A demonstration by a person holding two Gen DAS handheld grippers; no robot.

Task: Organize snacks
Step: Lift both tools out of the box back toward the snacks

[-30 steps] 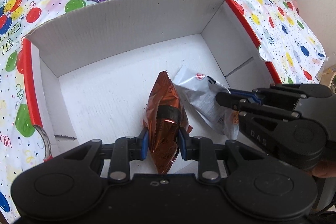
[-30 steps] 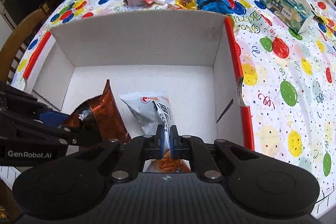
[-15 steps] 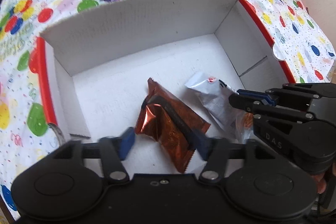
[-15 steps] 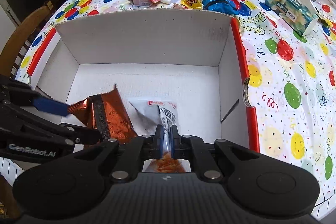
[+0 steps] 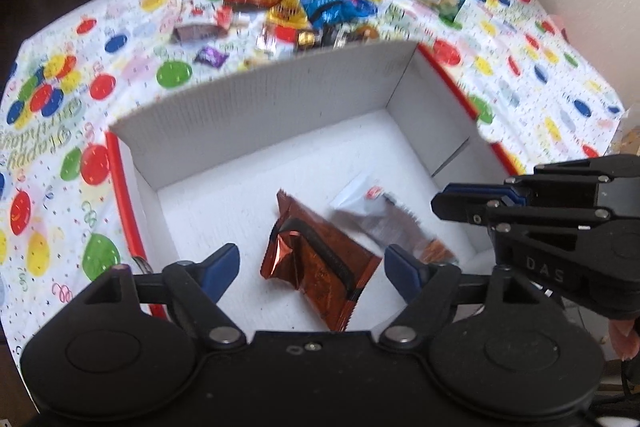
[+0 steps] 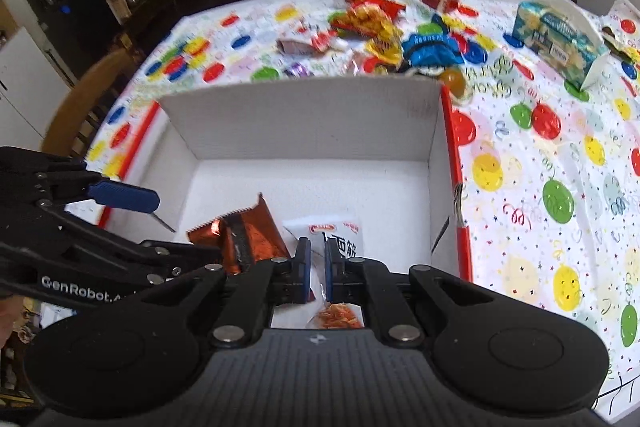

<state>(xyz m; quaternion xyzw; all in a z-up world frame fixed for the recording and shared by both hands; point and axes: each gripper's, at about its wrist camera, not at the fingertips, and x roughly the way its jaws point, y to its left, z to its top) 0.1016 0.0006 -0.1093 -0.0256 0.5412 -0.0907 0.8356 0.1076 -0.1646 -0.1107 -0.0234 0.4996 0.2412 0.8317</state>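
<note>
Left gripper (image 5: 312,267) gapes wide, empty, over the copper packet (image 5: 320,259) on the box (image 6: 304,115) floor, while right gripper (image 6: 316,273), nearly closed, pinches the white packet (image 6: 340,235) beside it for placing.

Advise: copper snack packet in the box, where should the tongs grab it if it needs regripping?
Grip the copper packet across its narrow width, mid-body, coming straight down from above. It lies flat and diagonal on the box floor, so turn the left tongs to span the long sides. The crimped ends are thin and slippery; the white packet crowds its right side.
</note>
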